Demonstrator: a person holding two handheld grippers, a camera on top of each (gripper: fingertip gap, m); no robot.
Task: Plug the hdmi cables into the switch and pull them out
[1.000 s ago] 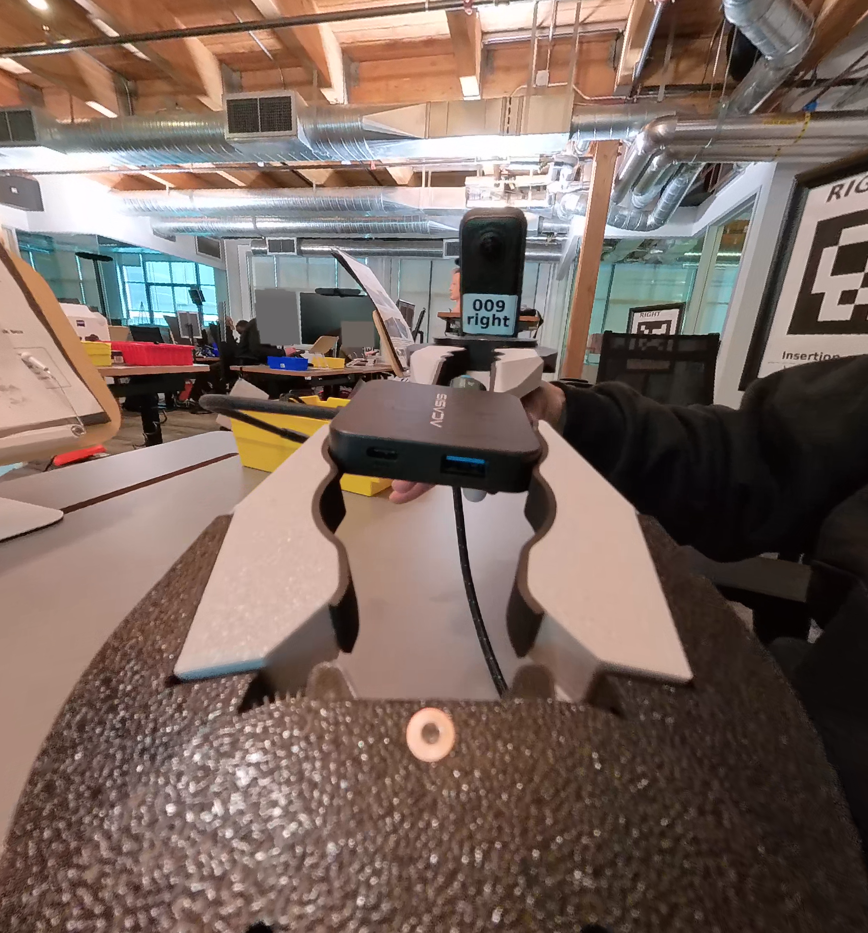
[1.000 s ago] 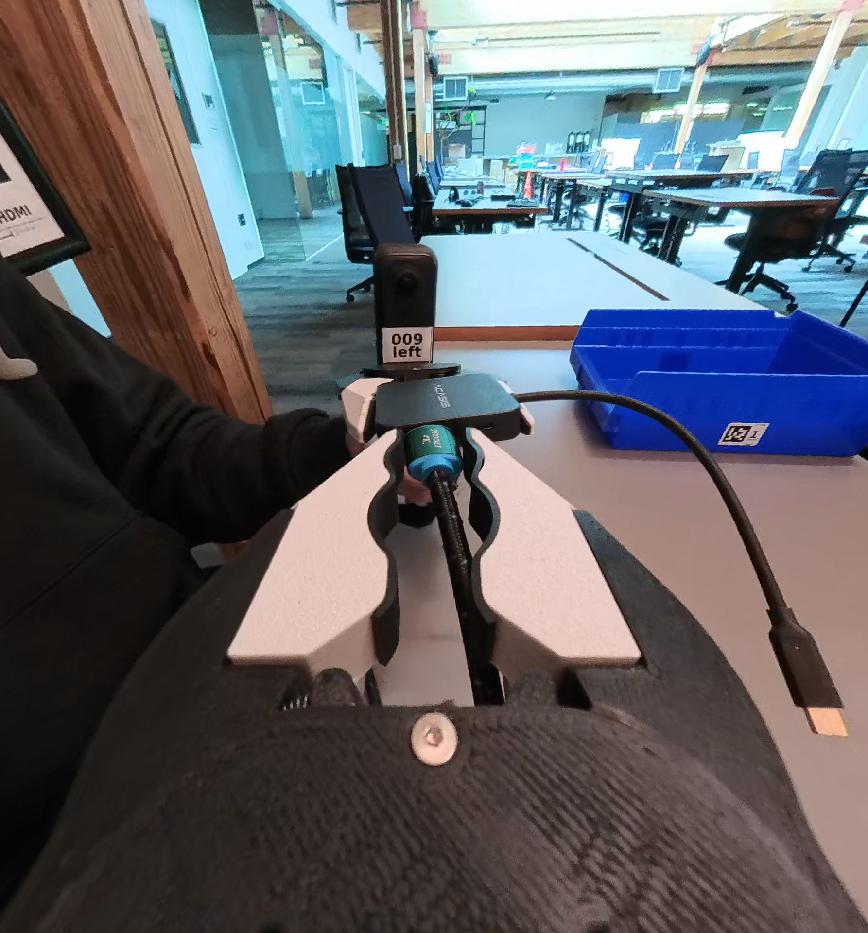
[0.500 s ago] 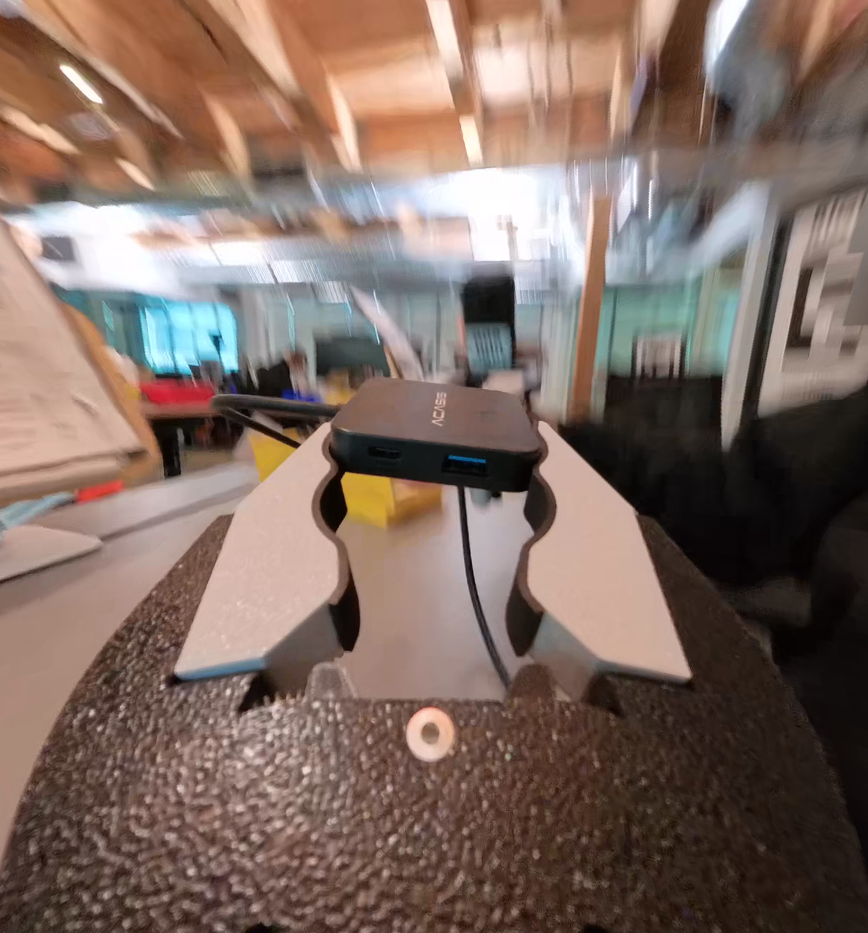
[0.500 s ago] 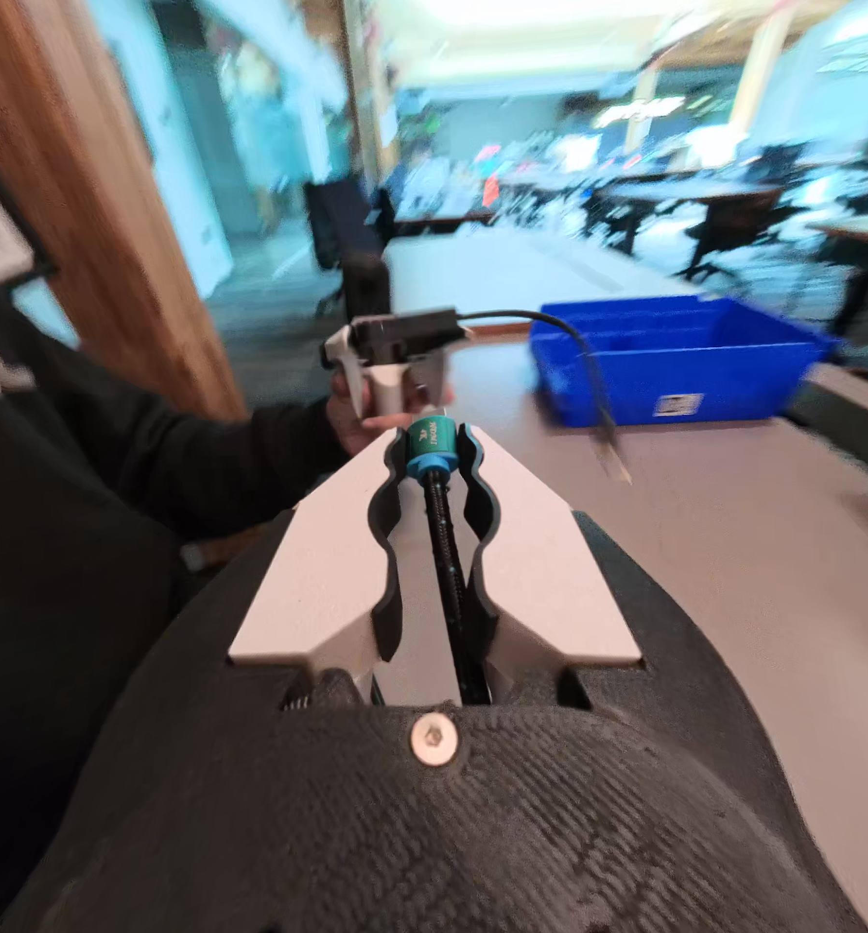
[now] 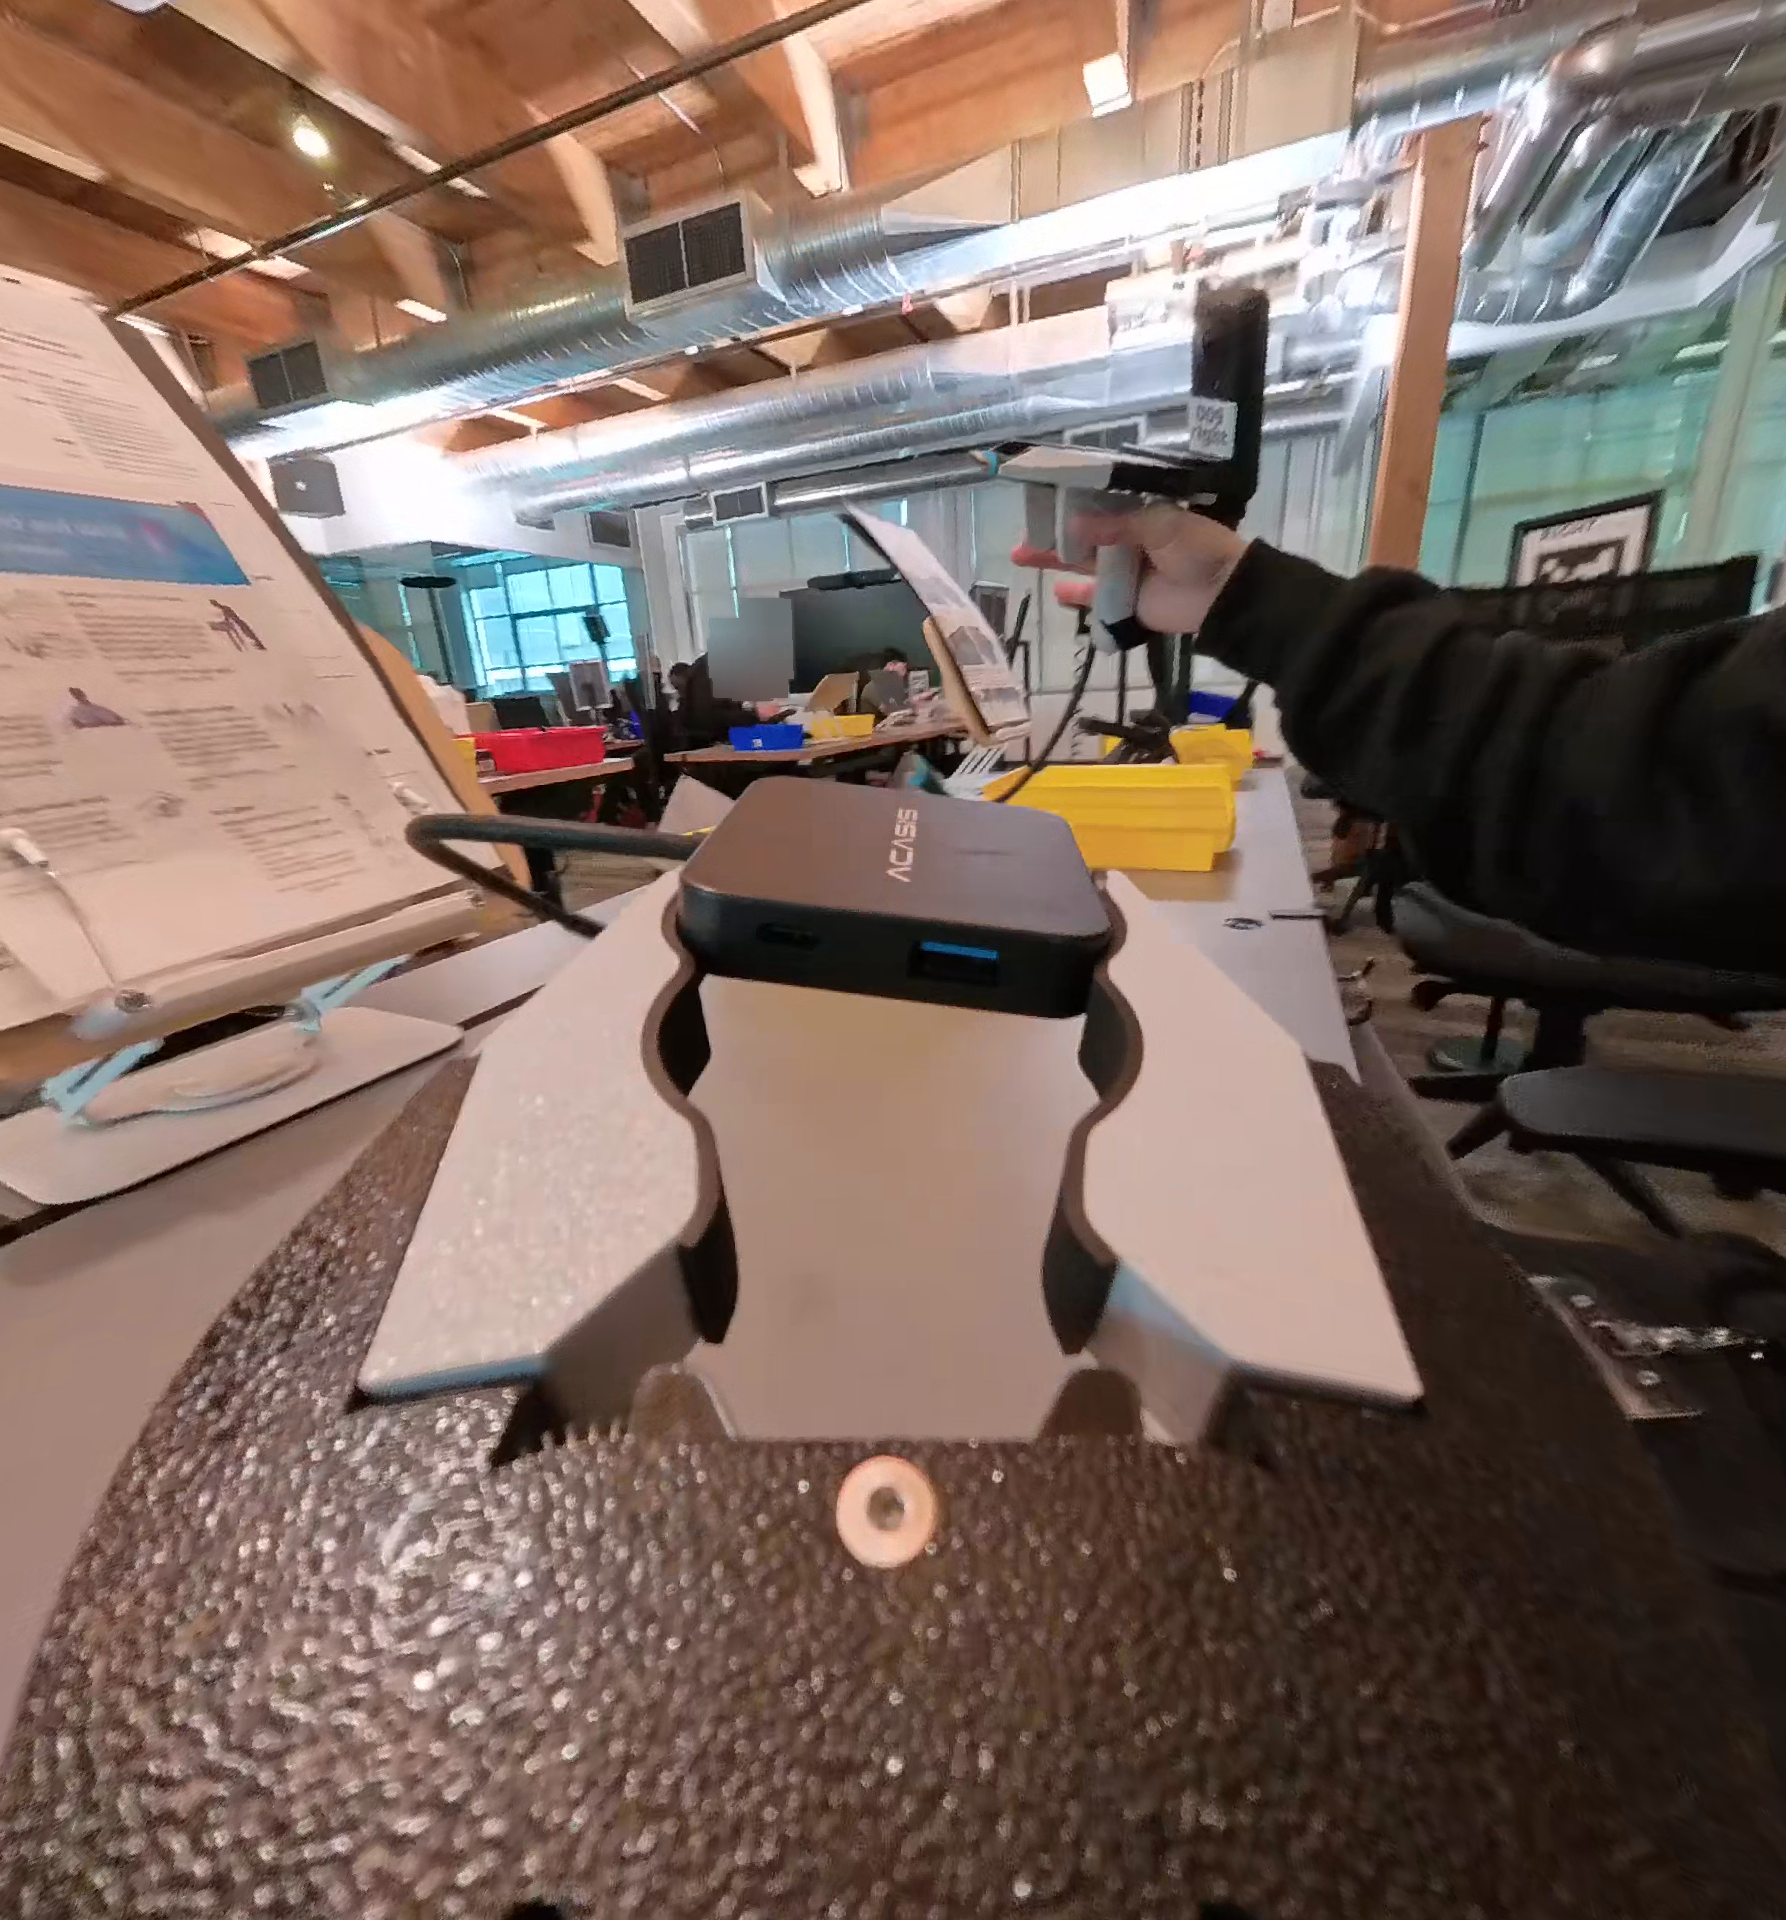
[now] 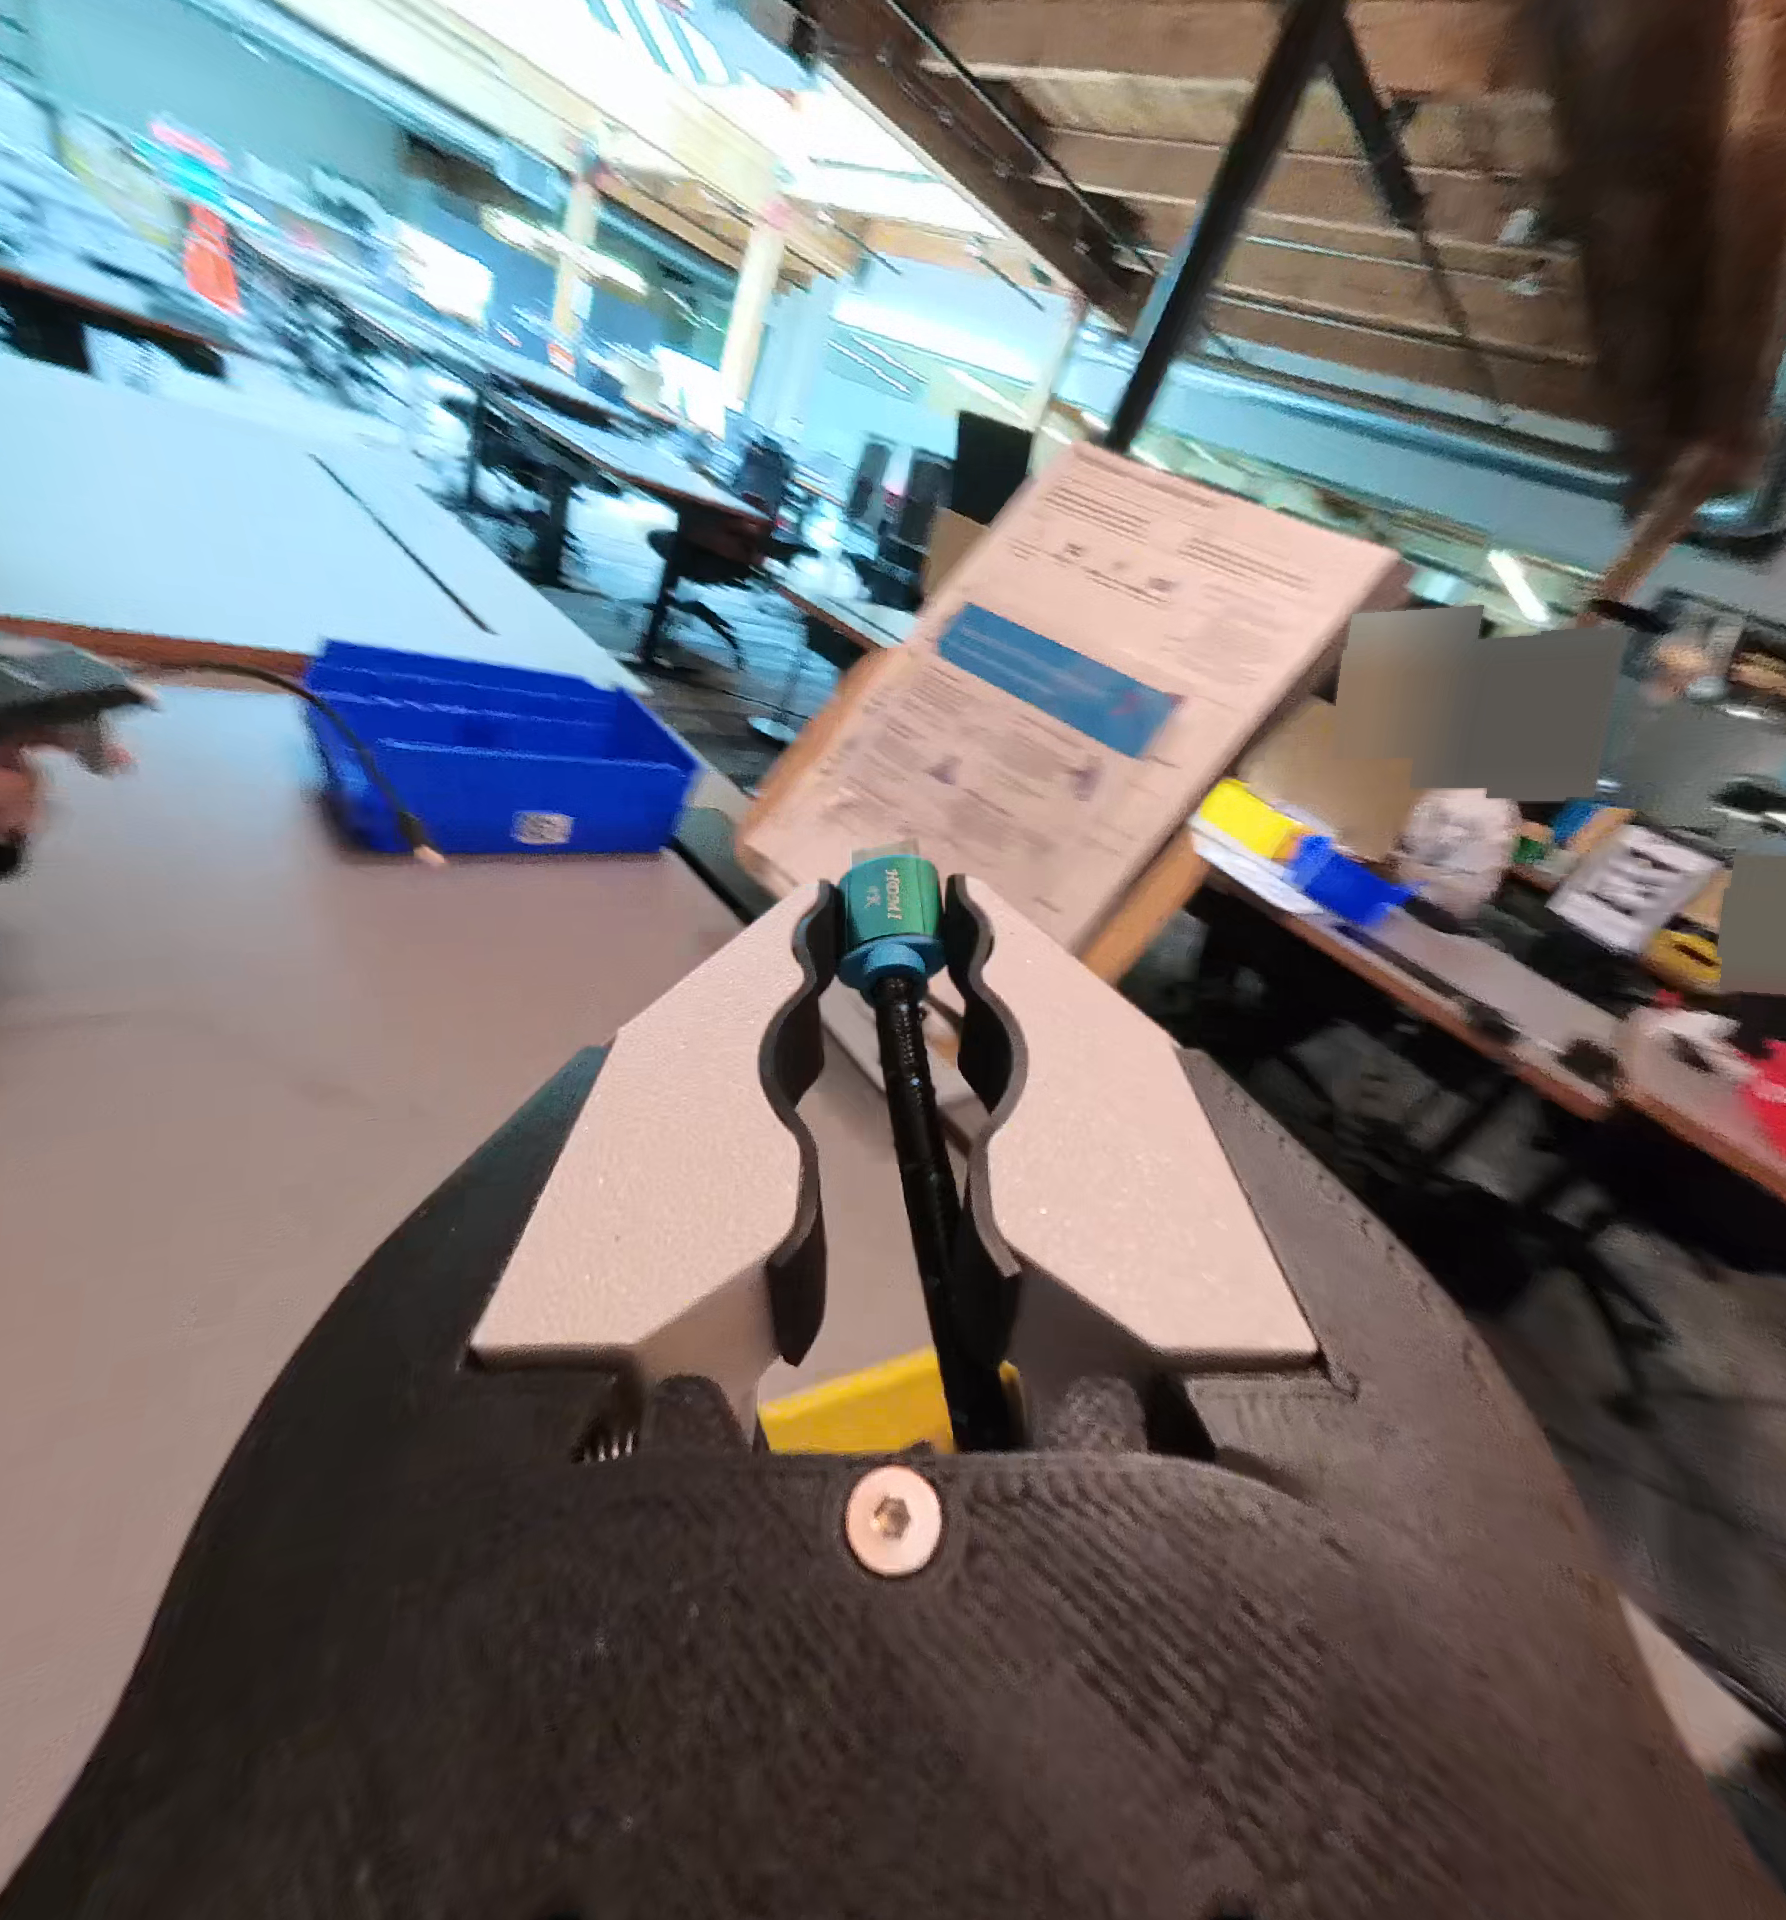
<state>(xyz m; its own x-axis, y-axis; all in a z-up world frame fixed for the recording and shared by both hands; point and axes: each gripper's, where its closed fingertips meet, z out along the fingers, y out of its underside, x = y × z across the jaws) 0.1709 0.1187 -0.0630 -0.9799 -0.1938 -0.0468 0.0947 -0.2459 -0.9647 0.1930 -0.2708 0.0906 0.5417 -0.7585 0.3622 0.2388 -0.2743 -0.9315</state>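
Note:
My left gripper point(image 5: 894, 940) is shut on the black switch point(image 5: 889, 868) and holds it level above the grey table point(image 5: 89, 1340). The switch's own black lead point(image 5: 515, 836) runs off to the left. My right gripper point(image 6: 887, 883) is shut on the teal HDMI plug point(image 6: 881, 914), whose black cable point(image 6: 920, 1122) runs back between the fingers. The plug is free of the switch and points away from it. In the left wrist view the right gripper point(image 5: 1055, 468) is raised at the upper right, held by a hand. In the right wrist view the switch point(image 6: 16, 675) is a blur at the far left.
A blue bin point(image 6: 494, 758) stands on the table, with the switch lead's loose end point(image 6: 421, 847) in front of it. A yellow bin point(image 5: 1128, 810) sits on the far side. A tilted document stand point(image 5: 141, 675) is at the left. Office chairs point(image 5: 1595, 1091) stand off the table's right edge.
The teal plug, which sat in the switch a second ago, has come out. My right gripper has swung up and away with it. The left gripper still holds the switch.

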